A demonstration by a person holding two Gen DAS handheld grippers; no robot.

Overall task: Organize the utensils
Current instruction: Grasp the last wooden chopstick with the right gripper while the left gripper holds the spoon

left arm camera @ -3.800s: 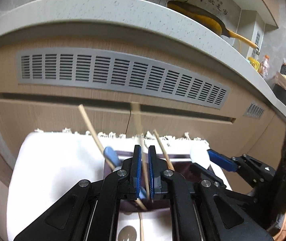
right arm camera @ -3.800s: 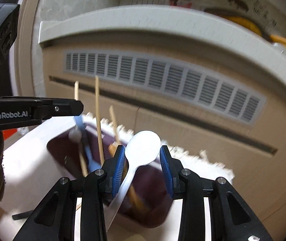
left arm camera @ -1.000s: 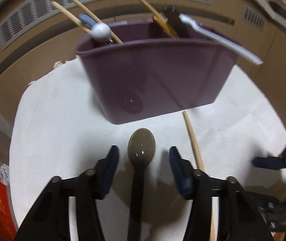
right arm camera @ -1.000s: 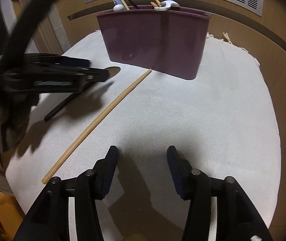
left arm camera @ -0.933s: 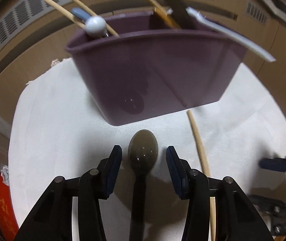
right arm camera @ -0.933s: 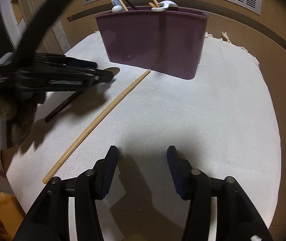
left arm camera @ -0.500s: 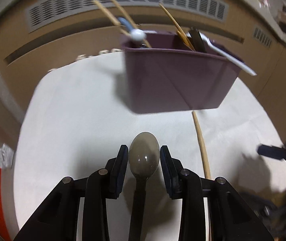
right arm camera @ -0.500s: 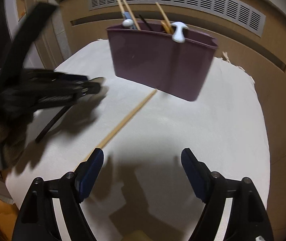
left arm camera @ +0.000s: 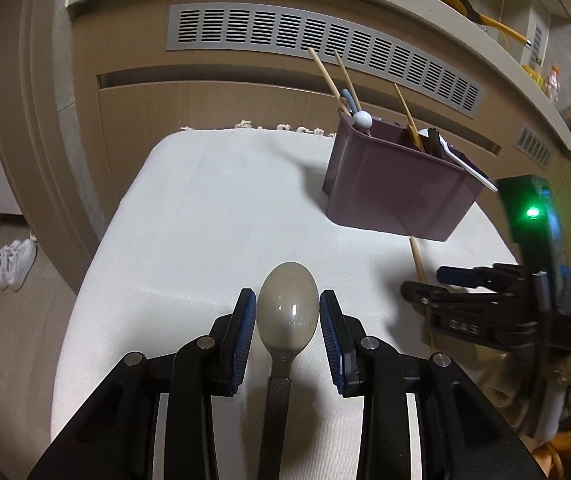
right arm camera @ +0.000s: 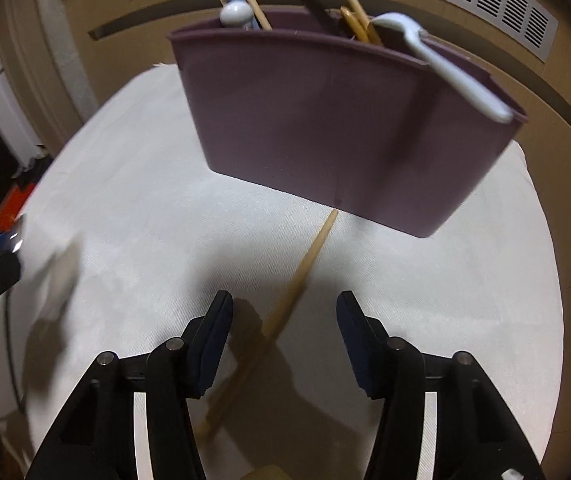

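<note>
Left gripper [left arm camera: 287, 320]: carrying the spoon [left arm camera: 287, 312], bowl sticking out ahead of the fingers [left arm camera: 245, 328]. They flank the bowl closely, but whether they truly clamp the handle further back, I cannot tell from this view.

Right gripper [right arm camera: 281, 336]: fingers apart and closing right now, with the loose chopstick [right arm camera: 285, 312] lying on the cloth between them, not yet pinched. In the left wrist view the gripper [left arm camera: 445, 280] hangs low over that same stick.

Bin [right arm camera: 341, 120]: purple, standing at the far side of the white cloth-covered surface [left arm camera: 205, 220], already holding chopsticks, a dark utensil, a blue-handled piece and a white spoon [right arm camera: 441, 64] hanging out over the rim.

Task status: spoon lifted and on its way, by my reading; chopstick yet to be picked up.

Risk, spoon: if the hold is loose, the heavy bowl could tip or slide out on the way to the bin.

Risk, chopstick: it lies slantwise across the gap and is thin and round, so the closing fingers may roll it aside or snag the cloth.

Risk, bin: crowded already. Poking in another piece could knock out the overhanging white spoon.
</note>
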